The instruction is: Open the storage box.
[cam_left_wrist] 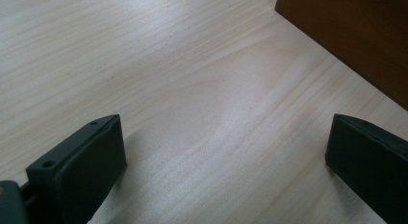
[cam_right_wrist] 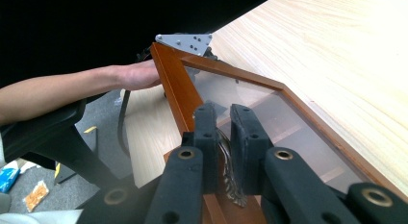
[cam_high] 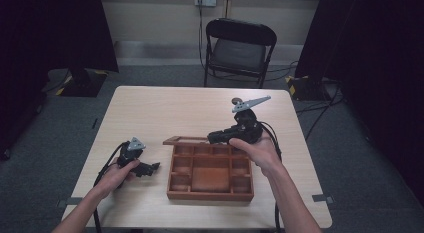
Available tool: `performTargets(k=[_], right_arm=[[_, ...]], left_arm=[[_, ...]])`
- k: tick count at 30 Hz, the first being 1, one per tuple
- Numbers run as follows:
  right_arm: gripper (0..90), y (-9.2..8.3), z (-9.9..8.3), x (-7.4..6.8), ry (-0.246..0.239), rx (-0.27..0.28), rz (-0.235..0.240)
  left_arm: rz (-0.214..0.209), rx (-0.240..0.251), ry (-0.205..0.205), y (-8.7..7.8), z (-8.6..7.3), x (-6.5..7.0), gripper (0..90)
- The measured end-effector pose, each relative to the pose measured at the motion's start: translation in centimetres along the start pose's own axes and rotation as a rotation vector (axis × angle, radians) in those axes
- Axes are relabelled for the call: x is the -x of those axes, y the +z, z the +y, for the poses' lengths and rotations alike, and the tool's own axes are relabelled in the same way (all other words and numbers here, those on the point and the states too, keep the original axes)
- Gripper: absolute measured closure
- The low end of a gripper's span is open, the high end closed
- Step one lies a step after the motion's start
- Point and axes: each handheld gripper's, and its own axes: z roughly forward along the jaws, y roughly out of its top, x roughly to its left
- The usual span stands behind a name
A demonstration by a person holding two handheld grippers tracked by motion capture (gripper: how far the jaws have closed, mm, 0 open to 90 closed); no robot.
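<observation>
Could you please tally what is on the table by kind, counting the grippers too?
Grippers: 2, the left gripper open and the right gripper shut on the lid
Wooden boxes: 1, the box
Glass-paned lids: 1, raised over the box
Total: 4

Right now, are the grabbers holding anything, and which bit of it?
The right gripper pinches the box's glass lid by its wooden frame edge. The left gripper is open over the table, holding nothing.
</observation>
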Motion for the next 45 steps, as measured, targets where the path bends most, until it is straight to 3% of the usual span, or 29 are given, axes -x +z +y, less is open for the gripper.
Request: performTargets(k=[45], right_arm=[[82.8,-0.3,1.8,0.9,-0.002,0.005,-0.016]], left_arm=[[-0.001,-0.001,0.001,0.0,0.0,0.0,0.0]])
